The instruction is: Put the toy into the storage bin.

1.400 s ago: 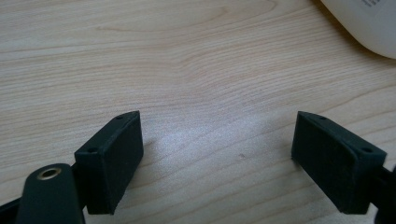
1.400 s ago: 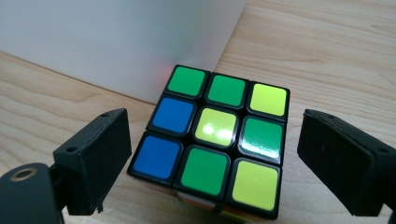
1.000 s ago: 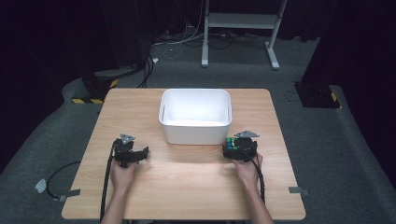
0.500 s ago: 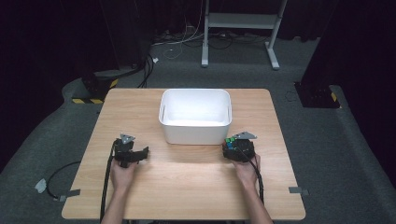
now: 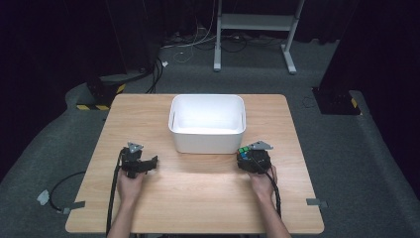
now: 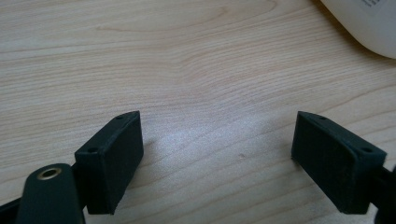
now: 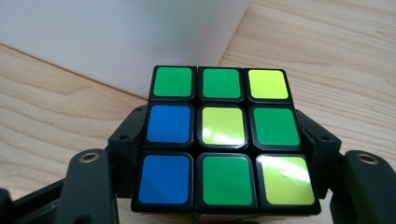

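Observation:
A Rubik's cube (image 7: 223, 140) with green, blue and yellow squares on its upper face sits between the jaws of my right gripper (image 7: 219, 154), which is shut on it. From above, the cube (image 5: 244, 151) and right gripper (image 5: 253, 159) are close to the front right corner of a white bin (image 5: 208, 124). My left gripper (image 5: 148, 163) rests on the table left of the bin, open, with bare wood between its fingers (image 6: 112, 158).
The wooden table (image 5: 198, 198) has free room in front of the bin and at both sides. A corner of the bin (image 6: 369, 23) shows at the top right of the left gripper view. Cables trail off the table's front edge.

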`<state>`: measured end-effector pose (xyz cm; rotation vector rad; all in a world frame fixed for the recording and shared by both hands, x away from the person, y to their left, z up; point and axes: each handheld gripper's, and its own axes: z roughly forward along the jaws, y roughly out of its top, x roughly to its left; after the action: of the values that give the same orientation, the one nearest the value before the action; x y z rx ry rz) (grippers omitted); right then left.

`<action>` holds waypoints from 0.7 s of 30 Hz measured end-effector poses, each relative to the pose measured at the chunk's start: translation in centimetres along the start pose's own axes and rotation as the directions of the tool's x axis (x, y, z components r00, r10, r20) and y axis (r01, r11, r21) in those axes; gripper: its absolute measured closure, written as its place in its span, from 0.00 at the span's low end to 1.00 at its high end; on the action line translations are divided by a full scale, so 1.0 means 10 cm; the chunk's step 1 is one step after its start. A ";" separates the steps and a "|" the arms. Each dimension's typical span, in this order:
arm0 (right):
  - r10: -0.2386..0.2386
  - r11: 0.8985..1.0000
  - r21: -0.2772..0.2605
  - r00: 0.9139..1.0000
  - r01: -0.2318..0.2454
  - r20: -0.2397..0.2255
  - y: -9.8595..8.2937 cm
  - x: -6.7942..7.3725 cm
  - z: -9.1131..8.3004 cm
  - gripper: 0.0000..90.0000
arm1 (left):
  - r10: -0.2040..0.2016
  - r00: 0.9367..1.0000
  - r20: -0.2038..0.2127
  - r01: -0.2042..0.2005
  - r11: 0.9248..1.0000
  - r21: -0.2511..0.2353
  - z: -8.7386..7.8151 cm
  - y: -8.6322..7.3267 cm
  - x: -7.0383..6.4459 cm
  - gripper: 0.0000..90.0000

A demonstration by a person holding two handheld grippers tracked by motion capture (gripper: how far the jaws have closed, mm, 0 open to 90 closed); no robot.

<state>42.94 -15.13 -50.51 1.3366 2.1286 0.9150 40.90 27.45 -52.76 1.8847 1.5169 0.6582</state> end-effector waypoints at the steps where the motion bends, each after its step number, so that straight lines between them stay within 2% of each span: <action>1: -0.005 1.000 0.002 1.000 0.005 -0.001 0.00 0.00 0.00 0.38 | 0.000 1.000 0.000 0.000 1.000 0.001 0.00 0.00 0.00 0.19; 10: -0.011 1.000 -0.014 1.000 0.011 -0.009 0.00 -0.01 -0.04 0.38 | 0.000 1.000 0.000 0.000 1.000 0.000 0.00 0.00 0.00 0.19; 16: 0.004 1.000 -0.030 0.999 -0.005 -0.039 -0.01 -0.04 -0.11 0.38 | 0.001 1.000 -0.001 -0.001 1.000 0.002 0.00 0.00 0.00 0.19; 21: -0.003 0.999 -0.033 0.999 0.002 -0.050 -0.01 -0.07 -0.17 0.38 | 0.000 1.000 0.000 0.000 1.000 0.000 0.00 0.00 0.00 0.19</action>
<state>41.97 -16.28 -49.41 1.3075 2.1423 0.9886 40.90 27.45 -52.76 1.8851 1.5168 0.6575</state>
